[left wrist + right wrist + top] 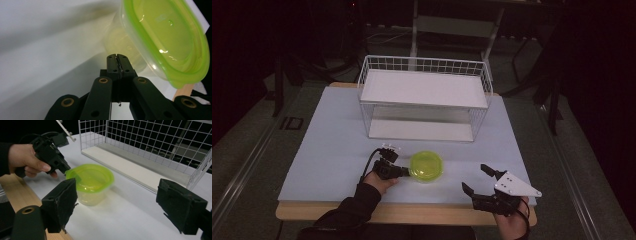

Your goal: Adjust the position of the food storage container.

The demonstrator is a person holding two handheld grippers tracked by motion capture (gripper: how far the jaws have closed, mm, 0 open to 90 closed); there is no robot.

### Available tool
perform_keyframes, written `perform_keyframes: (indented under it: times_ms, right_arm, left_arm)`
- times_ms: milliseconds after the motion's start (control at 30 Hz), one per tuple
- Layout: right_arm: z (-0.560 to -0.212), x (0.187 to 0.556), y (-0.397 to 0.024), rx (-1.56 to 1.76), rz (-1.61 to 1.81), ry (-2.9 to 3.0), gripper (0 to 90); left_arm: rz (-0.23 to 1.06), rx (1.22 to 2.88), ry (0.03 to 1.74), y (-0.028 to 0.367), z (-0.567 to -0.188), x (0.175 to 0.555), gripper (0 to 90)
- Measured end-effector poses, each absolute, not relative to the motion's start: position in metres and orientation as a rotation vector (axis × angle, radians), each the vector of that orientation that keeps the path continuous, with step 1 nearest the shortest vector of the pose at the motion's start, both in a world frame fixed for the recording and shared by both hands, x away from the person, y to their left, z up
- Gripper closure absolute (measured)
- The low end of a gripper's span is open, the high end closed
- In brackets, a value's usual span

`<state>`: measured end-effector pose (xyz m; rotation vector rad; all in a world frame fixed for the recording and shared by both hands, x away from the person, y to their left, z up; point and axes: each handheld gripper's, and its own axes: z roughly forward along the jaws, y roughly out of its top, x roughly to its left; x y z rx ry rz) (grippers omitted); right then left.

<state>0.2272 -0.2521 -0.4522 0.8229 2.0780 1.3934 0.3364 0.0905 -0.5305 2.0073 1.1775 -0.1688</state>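
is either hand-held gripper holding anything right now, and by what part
The left hand-held gripper is shut on the tab at the lid edge of the green-lidded container. The right hand-held gripper is open and holds nothing.

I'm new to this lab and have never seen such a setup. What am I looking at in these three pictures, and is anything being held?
No robot here: a person holds a hand-operated two-jaw gripper in each hand. The high view looks down from above the person's side of the table. The other two pictures come from cameras riding on the grippers, looking along their black jaws.

On the table stand a white wire basket shelf and a small clear tub with a green lid.

The left gripper has its jaws closed; in the right gripper view it appears to pinch a tab at the lid's edge, though I cannot be sure the tab is between the jaws. The right gripper is wide open, holds nothing, and sits apart from the tub near the table's front edge.
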Motion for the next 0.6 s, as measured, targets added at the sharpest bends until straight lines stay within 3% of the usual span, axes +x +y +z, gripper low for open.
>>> perform_keyframes:
  times_ms: [367,400,467,567,600]
  right_arm:
    - [-0.453,0.228,-0.250,0.825,1.383,2.087,16.7]
    - [-0.454,0.229,-0.249,0.828,1.379,2.095,16.7]
    - [-0.454,0.230,-0.249,0.832,1.379,2.100,16.7]
    - [-0.454,0.230,-0.248,0.831,1.376,2.103,16.3]
    - [-0.454,0.230,-0.248,0.831,1.376,2.103,16.3]
  left_arm:
    - [-0.045,1.985,1.145,0.135,-0.499,0.321,74.7]
    - [-0.026,1.977,1.133,0.139,-0.495,0.319,68.4]
    - [-0.022,1.961,1.102,0.146,-0.487,0.314,65.9]
    - [-0.013,1.950,1.045,0.157,-0.477,0.306,46.8]
    - [-0.011,1.934,1.032,0.160,-0.474,0.303,46.8]
